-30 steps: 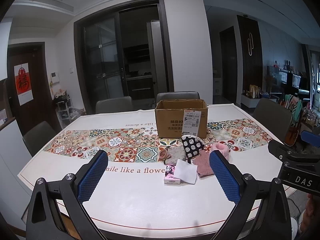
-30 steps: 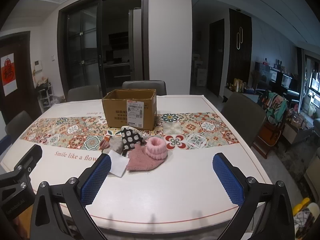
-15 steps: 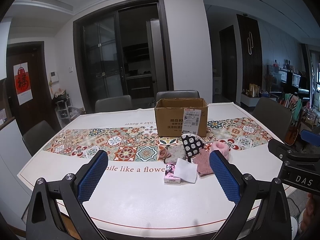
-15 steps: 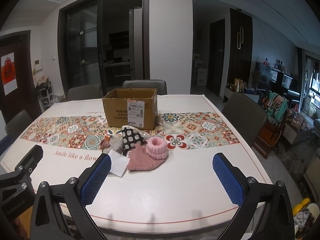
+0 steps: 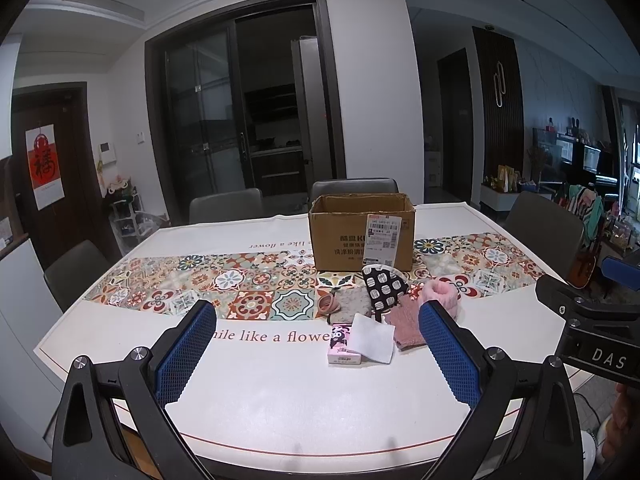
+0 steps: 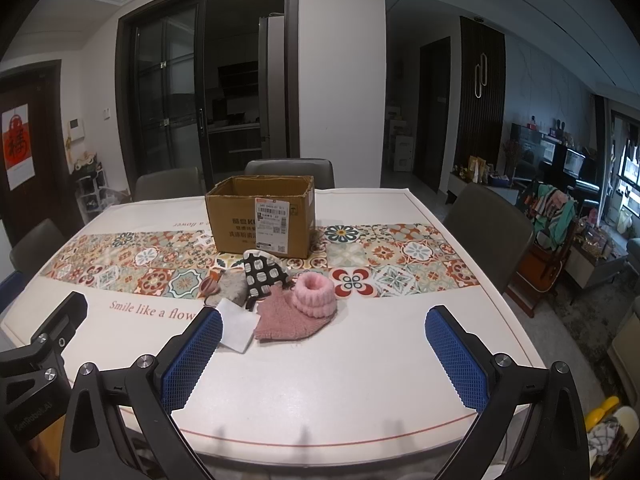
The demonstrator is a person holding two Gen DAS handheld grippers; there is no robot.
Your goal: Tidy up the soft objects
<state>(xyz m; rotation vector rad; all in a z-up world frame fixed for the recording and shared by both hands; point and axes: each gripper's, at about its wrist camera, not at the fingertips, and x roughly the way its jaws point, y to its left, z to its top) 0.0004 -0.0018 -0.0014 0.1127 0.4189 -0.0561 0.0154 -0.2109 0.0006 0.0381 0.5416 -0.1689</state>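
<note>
We are seeing the pink sock [image 6: 290, 318] lying flat on the table [image 6: 360, 360], its long axis running left to right, toe pointing right, the pink scrunchie [image 6: 314, 294] resting on it. We are holding the left gripper [image 5: 318, 354] and right gripper [image 6: 324, 354] spread wide and empty, and the pile is lying ahead of the fingers, before the cardboard box [image 6: 260, 216].

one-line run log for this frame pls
left hand-held gripper open, empty | right hand-held gripper open, empty | soft pile untouched before cardboard box

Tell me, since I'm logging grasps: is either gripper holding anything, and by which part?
Nothing is held. The left gripper and right gripper both hover with jaws open above the table, short of the soft pile.
</note>
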